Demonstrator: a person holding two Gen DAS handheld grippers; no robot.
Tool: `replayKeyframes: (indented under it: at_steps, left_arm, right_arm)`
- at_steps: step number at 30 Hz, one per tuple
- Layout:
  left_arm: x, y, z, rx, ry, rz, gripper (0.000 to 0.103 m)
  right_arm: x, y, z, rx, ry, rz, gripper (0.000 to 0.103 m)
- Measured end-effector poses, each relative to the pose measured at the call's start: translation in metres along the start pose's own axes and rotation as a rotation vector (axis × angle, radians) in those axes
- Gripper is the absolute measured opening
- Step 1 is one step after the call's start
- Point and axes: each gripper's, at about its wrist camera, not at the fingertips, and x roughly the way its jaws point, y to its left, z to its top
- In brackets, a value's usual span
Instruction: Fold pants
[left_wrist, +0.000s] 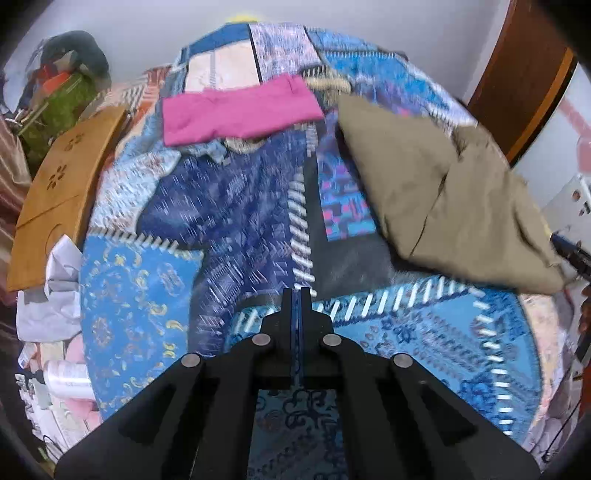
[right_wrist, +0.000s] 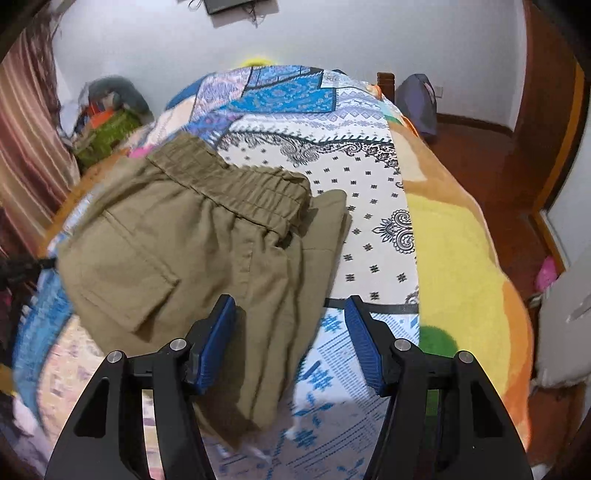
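Lying on the patterned bedspread (right_wrist: 369, 177), the olive-khaki pants (right_wrist: 192, 243) are already doubled over into a thick bundle: in the right wrist view the gathered elastic waistband (right_wrist: 258, 192) sits at the far end, a flat patch pocket (right_wrist: 125, 273) faces up on the left side, and a second layer of the same cloth pokes out from beneath at the right edge. Long creases run down the cloth toward the camera, and the near part is blurred. In the left wrist view the same pants (left_wrist: 443, 195) show as a rumpled, folded heap on the right side of the bed, with a deep diagonal fold across the middle. The right gripper (right_wrist: 290, 312) hangs over the near end of the pants with its blue-padded jaws spread wide, one pad above the cloth and the other above the bedspread; neither grips anything. The left gripper (left_wrist: 295, 295) is well apart from the pants, over the blue patchwork, its jaws pressed together with nothing between them. Farther up the bed lies a folded pink garment (left_wrist: 236, 110), well apart from the pants. A wooden board (left_wrist: 62, 192) stands beside the bed on the left, and a brown wooden door (left_wrist: 524, 74) shows at the right.
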Motion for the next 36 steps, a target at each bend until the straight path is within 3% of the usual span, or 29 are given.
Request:
replayKeyframes:
  at_steps: [5, 6, 7, 9, 10, 18, 22, 25, 28, 33, 36]
  left_arm:
    - [-0.025, -0.015, 0.029, 0.033, -0.090, -0.035, 0.008]
    - [-0.024, -0.019, 0.035, 0.041, -0.092, -0.058, 0.019]
    - [-0.023, -0.026, 0.042, 0.056, -0.089, -0.083, 0.036]
    - [-0.015, -0.035, 0.056, 0.074, -0.111, -0.100, 0.057]
    - [-0.010, -0.039, 0.063, 0.081, -0.122, -0.095, 0.058]
    - [0.064, -0.042, 0.100, 0.052, 0.023, -0.169, 0.058]
    - [0.083, -0.037, 0.108, -0.015, 0.051, -0.262, 0.033]
    - [0.079, -0.037, 0.107, -0.018, 0.022, -0.224, 0.019]
    - [0.072, -0.035, 0.100, -0.005, 0.001, -0.153, 0.011]
    - [0.059, -0.012, 0.079, -0.040, 0.012, -0.042, 0.002]
    - [0.062, 0.001, 0.067, -0.035, 0.055, -0.069, 0.002]
  right_arm:
    - [-0.018, 0.003, 0.001, 0.031, -0.038, -0.014, 0.058]
    - [-0.020, 0.005, 0.003, 0.032, -0.045, -0.013, 0.058]
    - [-0.022, 0.006, 0.004, 0.033, -0.051, -0.012, 0.059]
    - [-0.021, 0.007, 0.007, 0.033, -0.060, -0.016, 0.064]
    - [-0.020, 0.007, 0.008, 0.038, -0.062, -0.015, 0.066]
    - [0.018, -0.009, 0.013, 0.115, 0.021, 0.031, 0.066]
    - [0.042, -0.020, 0.014, 0.160, 0.060, 0.109, 0.066]
    - [0.047, -0.018, 0.021, 0.133, 0.060, 0.138, 0.052]
    - [0.052, -0.015, 0.030, 0.088, 0.058, 0.131, 0.045]
    - [0.063, -0.010, 0.044, 0.020, 0.069, 0.111, 0.043]
    - [0.067, -0.007, 0.052, -0.011, 0.085, 0.091, 0.044]
